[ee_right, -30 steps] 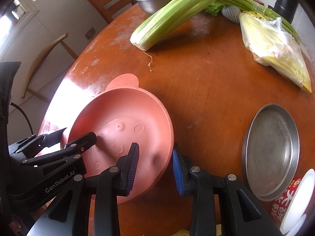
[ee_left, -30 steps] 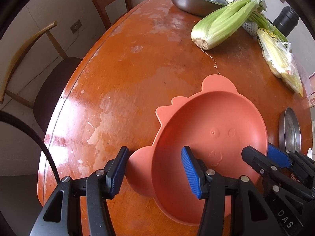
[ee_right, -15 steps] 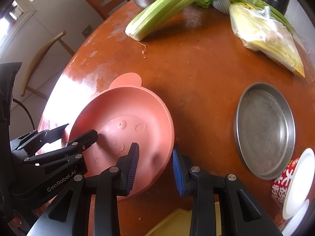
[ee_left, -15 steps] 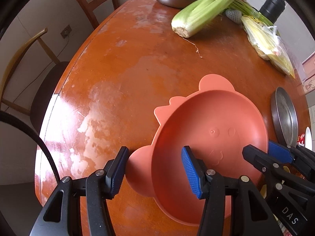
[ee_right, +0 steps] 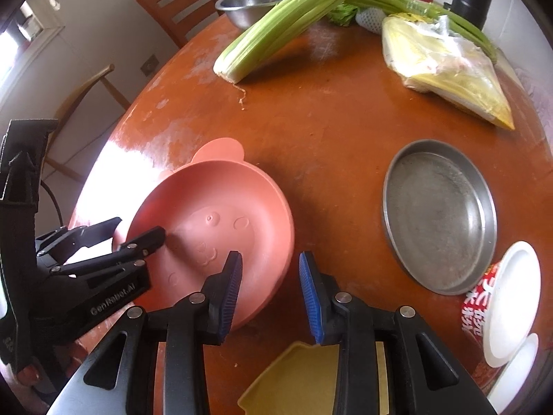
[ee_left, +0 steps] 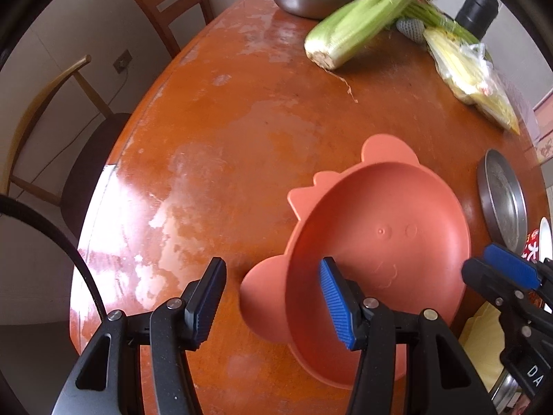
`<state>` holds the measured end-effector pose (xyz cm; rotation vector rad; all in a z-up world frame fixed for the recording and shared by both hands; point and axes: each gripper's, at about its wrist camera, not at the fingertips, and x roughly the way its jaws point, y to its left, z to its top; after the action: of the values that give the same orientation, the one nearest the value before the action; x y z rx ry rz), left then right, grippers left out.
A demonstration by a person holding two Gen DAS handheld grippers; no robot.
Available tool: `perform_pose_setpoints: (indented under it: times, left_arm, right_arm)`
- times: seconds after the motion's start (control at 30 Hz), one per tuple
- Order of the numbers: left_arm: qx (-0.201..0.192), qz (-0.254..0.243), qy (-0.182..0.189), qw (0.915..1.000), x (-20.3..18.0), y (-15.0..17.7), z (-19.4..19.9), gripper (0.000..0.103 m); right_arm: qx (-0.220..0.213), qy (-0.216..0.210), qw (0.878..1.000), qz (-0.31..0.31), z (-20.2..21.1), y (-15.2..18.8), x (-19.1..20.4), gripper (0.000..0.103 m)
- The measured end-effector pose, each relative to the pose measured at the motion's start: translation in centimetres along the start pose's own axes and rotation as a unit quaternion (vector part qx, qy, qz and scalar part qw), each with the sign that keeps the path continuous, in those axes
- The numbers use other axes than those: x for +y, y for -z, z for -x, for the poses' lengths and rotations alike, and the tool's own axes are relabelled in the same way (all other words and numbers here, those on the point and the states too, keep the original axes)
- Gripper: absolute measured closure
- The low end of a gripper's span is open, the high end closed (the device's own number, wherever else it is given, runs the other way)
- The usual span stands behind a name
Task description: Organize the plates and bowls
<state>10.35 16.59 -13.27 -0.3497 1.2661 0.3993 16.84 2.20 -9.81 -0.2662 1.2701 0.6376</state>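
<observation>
Left gripper [ee_left: 273, 302]: jaws apart, straddling the pink bowl's [ee_left: 376, 242] ear and near rim, not pressing.
Right gripper [ee_right: 269, 294]: jaws astride the bowl's opposite rim; grip unclear.
Pink bowl: tilted over the table [ee_left: 242, 131].
Steel plate [ee_right: 439, 214]: on the table, right of the bowl.

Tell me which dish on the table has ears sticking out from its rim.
The pink bowl, the one both grippers straddle. Round ear tabs stick out from its rim; the flat metal plate and the steel basin have plain round rims.
</observation>
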Motion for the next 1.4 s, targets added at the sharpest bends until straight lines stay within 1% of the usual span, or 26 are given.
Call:
perform_pose_setpoints:
  times: [0.17, 0.23, 0.37, 0.53, 0.8, 1.03, 1.1, 1.17, 1.23, 1.4]
  left_arm:
    - [-0.018, 0.019, 0.004, 0.9996, 1.0, 0.0, 2.4, 0.047]
    - [-0.032, 0.02, 0.008, 0.9993, 1.1, 0.0, 4.2, 0.047]
    - [-0.06, 0.013, 0.019, 0.9979, 0.8, 0.1, 7.4, 0.047]
    - [-0.09, -0.009, 0.035, 0.9952, -0.7, 0.4, 11.1, 0.044]
    - [-0.102, -0.039, 0.056, 0.9925, -3.4, 1.8, 13.9, 0.044]
    - [-0.113, -0.079, 0.07, 0.9879, -6.3, 3.8, 16.1, 0.043]
    - [-0.117, -0.089, 0.068, 0.9868, -7.0, 4.1, 16.5, 0.043]
    - [-0.122, -0.096, 0.058, 0.9861, -7.5, 4.5, 16.9, 0.042]
    - [-0.12, -0.101, 0.058, 0.9859, -8.0, 4.9, 16.9, 0.04]
    - [-0.099, -0.108, 0.073, 0.9866, -8.9, 5.7, 16.4, 0.04]
  right_arm:
    - [-0.023, -0.004, 1.0, 0.002, 2.4, 0.4, -0.2, 0.067]
    - [-0.033, -0.005, 0.999, 0.002, 3.7, 0.7, -0.3, 0.067]
    - [-0.052, -0.006, 0.999, 0.001, 5.9, 1.0, -0.5, 0.067]
    - [-0.082, -0.004, 0.997, -0.006, 9.4, 2.0, -1.0, 0.067]
    - [-0.117, 0.008, 0.993, -0.021, 14.0, 4.1, -2.2, 0.064]
    - [-0.139, 0.02, 0.99, -0.035, 16.8, 5.6, -3.3, 0.063]
    - [-0.144, 0.024, 0.989, -0.038, 17.5, 6.0, -3.7, 0.062]
    - [-0.148, 0.031, 0.988, -0.045, 18.1, 6.4, -4.1, 0.062]
    - [-0.15, 0.033, 0.987, -0.05, 18.6, 6.8, -4.5, 0.062]
    - [-0.148, 0.038, 0.986, -0.06, 18.8, 7.9, -5.4, 0.062]
